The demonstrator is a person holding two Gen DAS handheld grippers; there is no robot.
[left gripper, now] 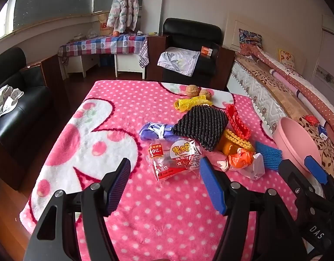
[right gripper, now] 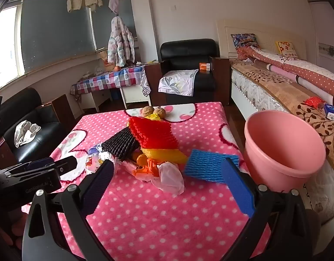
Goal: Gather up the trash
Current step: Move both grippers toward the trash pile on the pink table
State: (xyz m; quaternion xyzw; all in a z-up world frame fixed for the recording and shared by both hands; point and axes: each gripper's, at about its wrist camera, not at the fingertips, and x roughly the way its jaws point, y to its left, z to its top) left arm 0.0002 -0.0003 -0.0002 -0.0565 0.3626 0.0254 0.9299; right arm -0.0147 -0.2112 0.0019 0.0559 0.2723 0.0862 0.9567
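Note:
A pile of trash lies on the pink dotted blanket point(left gripper: 145, 206): a red-and-white snack wrapper point(left gripper: 173, 161), a purple packet point(left gripper: 154, 130), black foam net point(left gripper: 201, 126), red net point(right gripper: 154, 130), yellow net point(right gripper: 164, 154), blue foam net point(right gripper: 207, 165), orange and clear plastic bags point(right gripper: 167, 176), a yellow wrapper point(left gripper: 188, 104) and two walnuts point(left gripper: 197, 91). A pink bucket point(right gripper: 282, 148) stands at the table's right edge. My left gripper point(left gripper: 164, 184) is open, empty, just short of the snack wrapper. My right gripper point(right gripper: 167, 187) is open, empty, just short of the plastic bags.
Black armchairs stand at the left point(left gripper: 16, 108) and beyond the table point(left gripper: 188, 50). A bed point(right gripper: 286, 87) runs along the right. A checked-cloth table point(left gripper: 103, 45) stands by the window. The right gripper shows in the left wrist view point(left gripper: 302, 174).

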